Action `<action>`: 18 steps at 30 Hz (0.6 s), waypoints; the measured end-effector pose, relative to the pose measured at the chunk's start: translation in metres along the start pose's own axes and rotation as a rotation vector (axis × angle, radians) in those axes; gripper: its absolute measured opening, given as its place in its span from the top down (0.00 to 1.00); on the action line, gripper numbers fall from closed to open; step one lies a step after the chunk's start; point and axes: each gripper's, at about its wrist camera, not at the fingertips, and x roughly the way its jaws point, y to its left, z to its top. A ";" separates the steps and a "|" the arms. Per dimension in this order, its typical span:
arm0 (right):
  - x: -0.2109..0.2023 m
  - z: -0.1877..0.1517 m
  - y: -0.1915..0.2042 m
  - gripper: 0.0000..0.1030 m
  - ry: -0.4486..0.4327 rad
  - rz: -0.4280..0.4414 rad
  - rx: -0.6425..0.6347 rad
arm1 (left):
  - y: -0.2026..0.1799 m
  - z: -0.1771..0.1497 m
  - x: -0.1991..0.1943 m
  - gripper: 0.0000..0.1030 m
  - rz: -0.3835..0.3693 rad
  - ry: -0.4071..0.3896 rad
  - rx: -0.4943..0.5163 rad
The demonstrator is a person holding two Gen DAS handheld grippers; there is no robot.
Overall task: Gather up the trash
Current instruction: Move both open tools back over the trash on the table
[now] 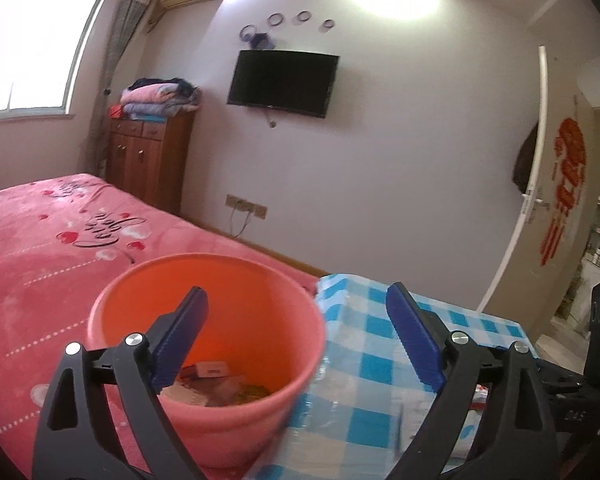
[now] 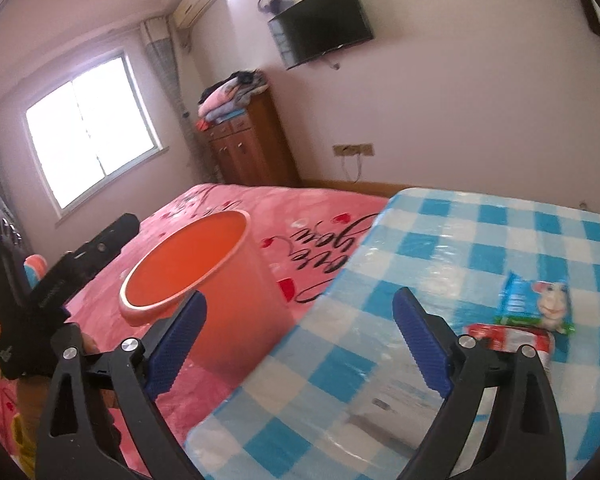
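An orange plastic bucket (image 1: 220,420) stands on the pink bed cover, right against the table's edge, with several bits of trash (image 1: 216,384) in its bottom. My left gripper (image 1: 296,292) is open above it, the left finger over the bucket's mouth and the right one over the table; nothing is between them. My right gripper (image 2: 300,296) is open and empty over the table's near corner, with the bucket (image 2: 236,320) to its left. A blue-green snack wrapper (image 2: 540,300) and a red-white wrapper (image 2: 512,338) lie on the table beyond its right finger.
The table (image 2: 440,240) has a blue-and-white check cloth under clear plastic. The pink bed (image 1: 60,260) fills the left. A wooden cabinet (image 1: 148,160) with folded blankets, a wall TV (image 1: 282,82) and an open door (image 1: 536,184) lie beyond. The left gripper's body (image 2: 60,272) shows at the left.
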 end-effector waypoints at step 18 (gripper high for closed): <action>-0.056 -0.031 -0.053 0.05 -0.054 -0.062 0.078 | -0.075 -0.046 -0.017 0.10 -0.212 0.028 0.072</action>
